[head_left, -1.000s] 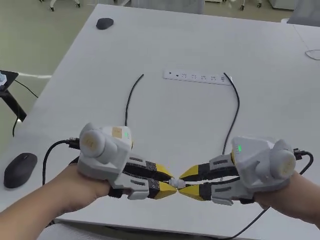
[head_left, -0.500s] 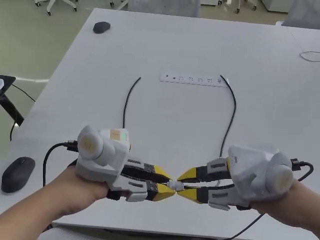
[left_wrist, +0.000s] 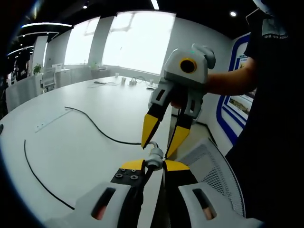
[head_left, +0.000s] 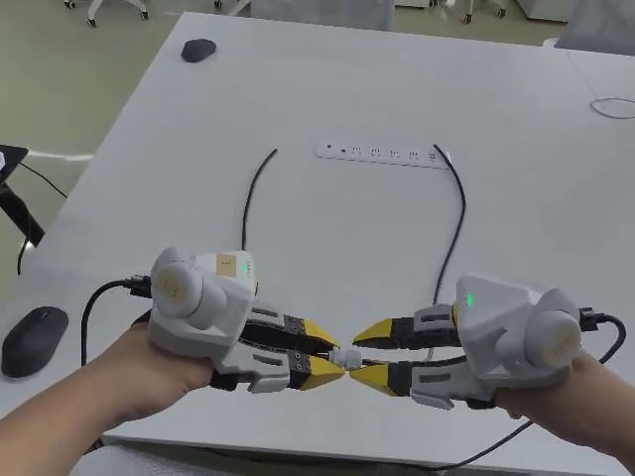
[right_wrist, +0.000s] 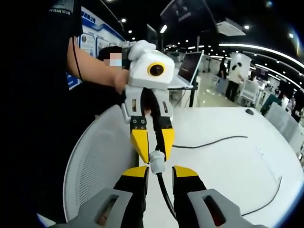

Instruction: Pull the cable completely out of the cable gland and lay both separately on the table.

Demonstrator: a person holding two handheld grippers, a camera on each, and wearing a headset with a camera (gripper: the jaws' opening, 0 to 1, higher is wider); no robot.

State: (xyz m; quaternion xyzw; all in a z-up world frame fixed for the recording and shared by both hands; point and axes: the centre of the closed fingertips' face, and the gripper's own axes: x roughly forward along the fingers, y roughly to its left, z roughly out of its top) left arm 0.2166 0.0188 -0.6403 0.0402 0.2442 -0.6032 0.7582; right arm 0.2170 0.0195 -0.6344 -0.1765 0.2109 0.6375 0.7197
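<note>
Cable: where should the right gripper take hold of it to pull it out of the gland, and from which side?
Grip the black cable just behind the white gland, where it runs straight between the fingers of the open right gripper. Come from the side opposite the left gripper, which holds the gland.

one table [head_left: 327, 89], one strip [head_left: 382, 154] on it. two black cables: a short cable [head_left: 253, 203] just left of the strip, a long cable [head_left: 458, 213] running from its right end. one white cord [head_left: 610, 104] well right of the strip. two mice: a far mouse [head_left: 198, 49] left beyond the strip, a near mouse [head_left: 35, 340] left on its near side. two grippers, left gripper [head_left: 335, 361] and right gripper [head_left: 355, 357], on the strip's near side. one gland [head_left: 345, 357]. one mesh chair [right_wrist: 95, 166].
</note>
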